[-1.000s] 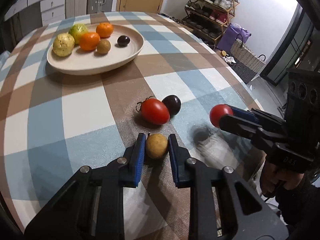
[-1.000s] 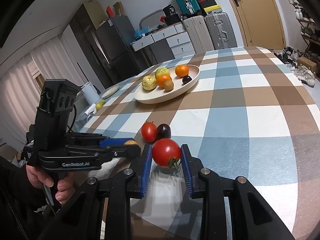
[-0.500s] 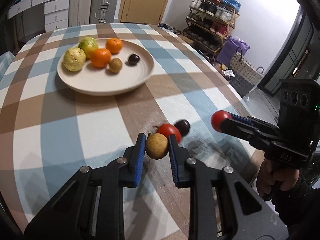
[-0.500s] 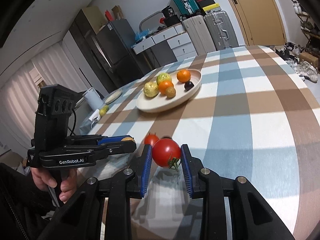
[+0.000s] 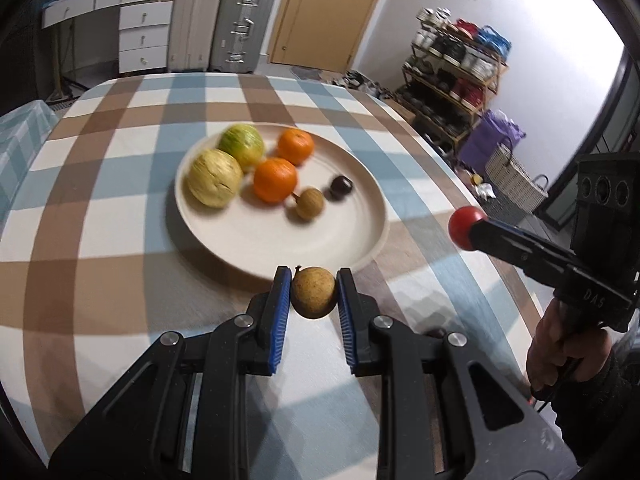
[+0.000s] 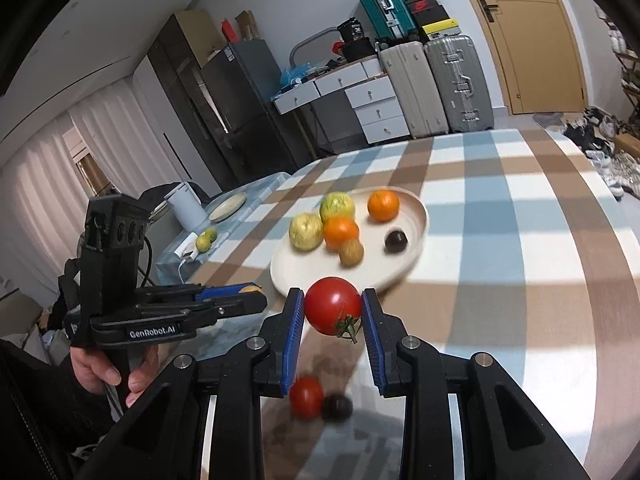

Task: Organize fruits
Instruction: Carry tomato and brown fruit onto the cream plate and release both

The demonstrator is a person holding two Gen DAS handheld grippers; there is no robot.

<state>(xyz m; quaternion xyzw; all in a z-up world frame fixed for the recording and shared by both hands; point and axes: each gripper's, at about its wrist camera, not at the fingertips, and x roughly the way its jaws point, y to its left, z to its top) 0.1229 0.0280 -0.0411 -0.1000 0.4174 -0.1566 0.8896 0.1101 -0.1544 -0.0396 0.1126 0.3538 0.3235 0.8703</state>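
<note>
My left gripper (image 5: pixel 313 293) is shut on a small brown round fruit (image 5: pixel 313 291), held above the table just short of the near rim of the cream plate (image 5: pixel 360 236). The plate holds two yellow-green fruits, two oranges, a small brown fruit (image 5: pixel 310 202) and a dark plum (image 5: pixel 341 187). My right gripper (image 6: pixel 333 312) is shut on a red tomato (image 6: pixel 333 306) and holds it in the air before the plate (image 6: pixel 416 220). It shows at the right in the left wrist view (image 5: pixel 466 226). A second tomato (image 6: pixel 306 397) and a dark plum (image 6: pixel 337 407) lie on the checked cloth below it.
The round table has a blue, brown and white checked cloth (image 5: pixel 100 184). A side table at left holds a white jug (image 6: pixel 186 204), a small plate and two green fruits (image 6: pixel 206 239). Suitcases, drawers and a shoe rack stand beyond the table.
Both grippers have risen and moved forward toward the plate with their fruits. The plate looks nearer and larger. The tomato and plum on the cloth have dropped below the right gripper.
</note>
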